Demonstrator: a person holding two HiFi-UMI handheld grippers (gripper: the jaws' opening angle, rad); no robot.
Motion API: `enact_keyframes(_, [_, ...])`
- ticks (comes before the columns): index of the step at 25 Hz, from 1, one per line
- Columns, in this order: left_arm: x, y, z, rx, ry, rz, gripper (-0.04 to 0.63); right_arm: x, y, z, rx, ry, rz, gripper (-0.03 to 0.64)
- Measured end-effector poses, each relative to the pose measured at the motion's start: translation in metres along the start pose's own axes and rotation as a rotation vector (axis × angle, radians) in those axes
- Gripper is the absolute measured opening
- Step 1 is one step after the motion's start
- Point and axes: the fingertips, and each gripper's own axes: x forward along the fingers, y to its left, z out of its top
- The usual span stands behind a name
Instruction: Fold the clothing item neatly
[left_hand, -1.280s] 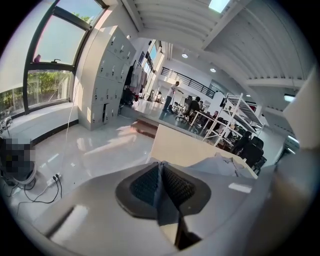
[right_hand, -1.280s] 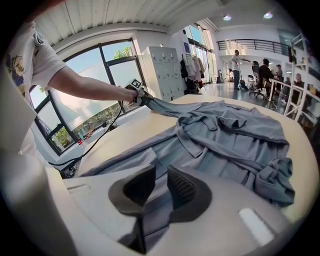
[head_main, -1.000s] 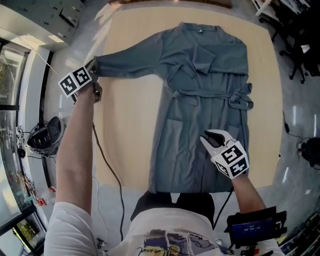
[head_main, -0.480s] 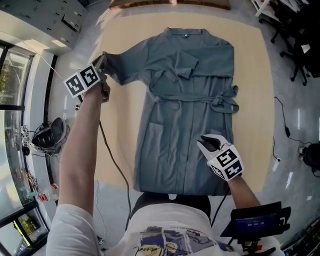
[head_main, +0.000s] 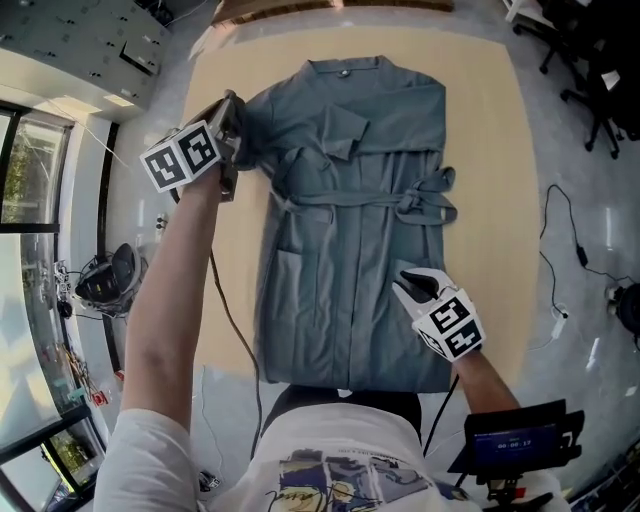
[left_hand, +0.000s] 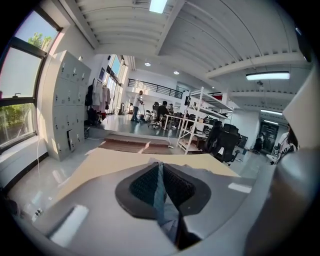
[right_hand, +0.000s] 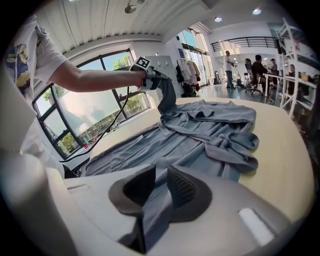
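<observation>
Robe (head_main: 350, 230) flat on worktop (head_main: 495, 170), collar toward far edge, belt tied. Left tongs (head_main: 233, 112) clenched on sleeve (head_main: 256, 118), held up near far-left corner. Right tongs (head_main: 404, 284) clenched on robe fabric toward hem, near edge.

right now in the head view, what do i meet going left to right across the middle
window → left gripper → robe → floor cable; the right gripper overlaps the robe, so left out
</observation>
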Motion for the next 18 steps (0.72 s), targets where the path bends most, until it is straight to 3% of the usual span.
enact_keyframes(8, [0.037, -0.09, -0.002, 0.034, 0.018, -0.093, 0.032, -0.019, -0.018, -0.02, 0.051, -0.033, -0.017, 0.063])
enact_keyframes(18, [0.094, -0.195, -0.037, 0.084, 0.079, -0.178, 0.032, -0.045, -0.036, -0.047, 0.118, -0.049, -0.055, 0.063])
